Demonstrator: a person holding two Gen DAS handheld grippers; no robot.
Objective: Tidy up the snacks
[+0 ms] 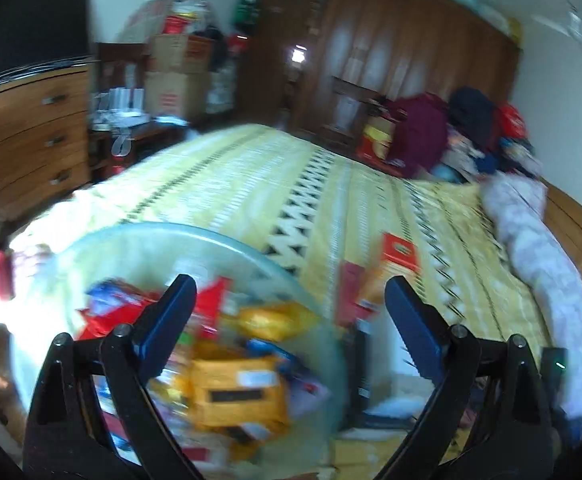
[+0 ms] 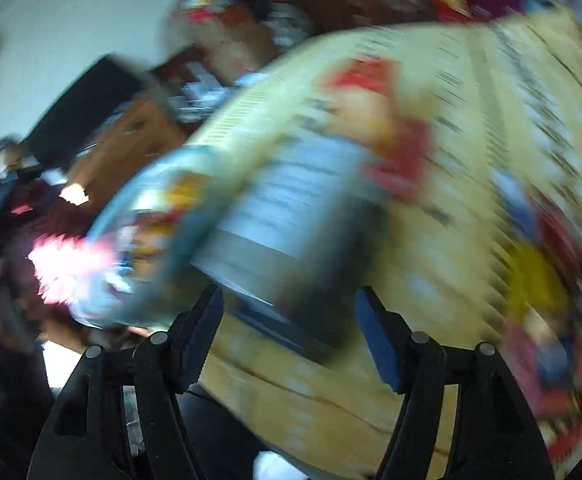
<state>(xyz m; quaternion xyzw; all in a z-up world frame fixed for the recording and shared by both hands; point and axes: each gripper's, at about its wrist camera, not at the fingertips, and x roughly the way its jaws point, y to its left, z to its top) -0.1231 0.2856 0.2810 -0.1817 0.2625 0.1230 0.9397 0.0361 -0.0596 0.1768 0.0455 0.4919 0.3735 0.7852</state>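
A clear round bowl sits on the yellow patterned bedspread, holding several snack packets, among them an orange one and a yellow one. My left gripper is open and empty, just above the bowl's right side. A red box lies on the bed to the right of the bowl. The right wrist view is heavily blurred. My right gripper is open, with a large box bearing a white and black printed panel lying between and ahead of the fingers. The bowl shows to its left.
A wooden dresser stands at the left, a dark wardrobe at the back. Clothes and bags are piled at the bed's far right. More blurred packets lie on the bedspread to the right.
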